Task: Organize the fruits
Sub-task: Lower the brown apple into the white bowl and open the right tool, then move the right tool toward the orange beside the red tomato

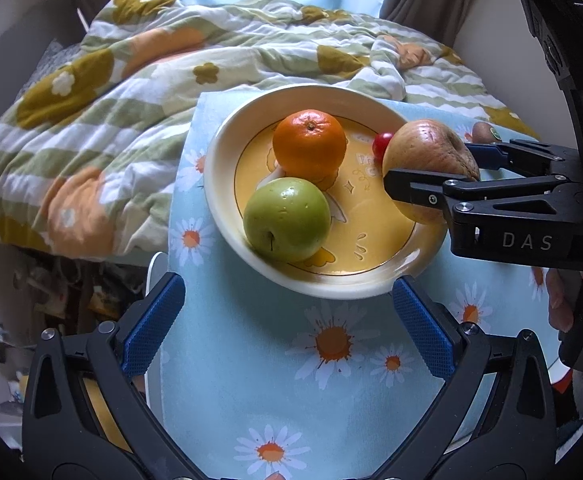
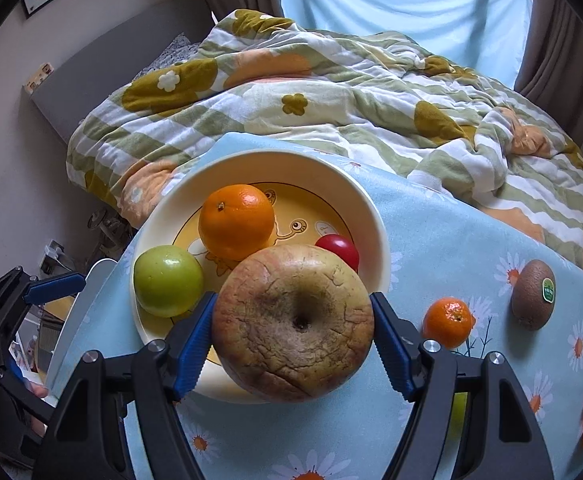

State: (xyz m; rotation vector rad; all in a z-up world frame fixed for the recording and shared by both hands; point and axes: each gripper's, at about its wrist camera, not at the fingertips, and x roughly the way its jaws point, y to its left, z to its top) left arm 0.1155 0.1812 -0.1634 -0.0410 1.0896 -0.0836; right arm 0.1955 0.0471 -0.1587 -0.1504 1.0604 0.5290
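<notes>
The right gripper (image 2: 293, 340) is pinched on a wrinkled russet apple (image 2: 293, 322), one blue pad on each flank and the dimpled end turned toward the camera. The grip sits across the widest part of the fruit, which probably keeps it from rolling out between the pads. Seen from the left wrist, the held apple hangs above the plate (image 1: 227, 200), just over its right-hand rim; whether it touches the rim cannot be told from these views.

Ahead of the right gripper and slightly to its left, the plate already carries an orange (image 2: 236, 222), a green apple (image 2: 168, 280) and a small red fruit (image 2: 339, 249), probably a cherry tomato. The open patch of plate lies directly below and just beyond the held apple, so this is the likely set-down spot.

To the right of the right gripper, a small tangerine (image 2: 448, 322) lies near on the daisy cloth (image 2: 451, 240), and a kiwi (image 2: 533, 294) with a green sticker lies farther out. More small fruit sits at the far right edge. These appear to be the pieces still to collect.

The left gripper (image 1: 287, 326) is spread with nothing between its pads. It hovers at the near rim of the plate, apparently placed to steady the plate if needed.
</notes>
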